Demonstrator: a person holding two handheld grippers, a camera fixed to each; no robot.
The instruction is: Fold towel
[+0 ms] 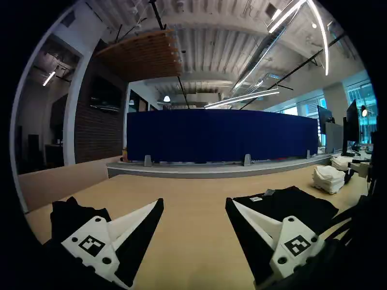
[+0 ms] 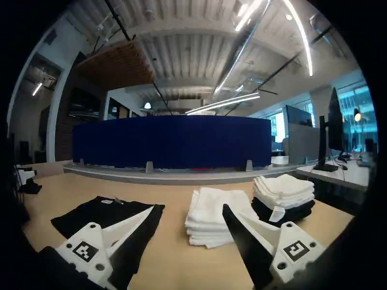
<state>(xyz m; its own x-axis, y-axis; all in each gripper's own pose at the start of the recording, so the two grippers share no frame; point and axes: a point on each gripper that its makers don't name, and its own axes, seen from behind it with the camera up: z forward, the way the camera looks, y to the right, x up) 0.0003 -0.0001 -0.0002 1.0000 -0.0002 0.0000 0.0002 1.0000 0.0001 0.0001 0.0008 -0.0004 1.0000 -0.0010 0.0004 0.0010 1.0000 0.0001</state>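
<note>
Tan wooden table [image 1: 193, 188] is running up to a blue partition [image 1: 217, 135]. Left gripper [image 1: 193, 200] is pointing across bare tabletop, fingers spread wide, gripping nothing. Right gripper [image 2: 192, 207] is also gaping, empty. Black towel [image 2: 99, 210] is lying flat on the table behind its left finger. White towel stack [image 2: 213, 212] is sitting near it, with a white-on-black stack [image 2: 283, 193] just beside that.

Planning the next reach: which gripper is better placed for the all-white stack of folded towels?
Right, probably. The all-white stack of folded towels lies just ahead of the open right gripper, partly behind one finger. From the open left gripper, a white towel pile sits far off to its right.
</note>
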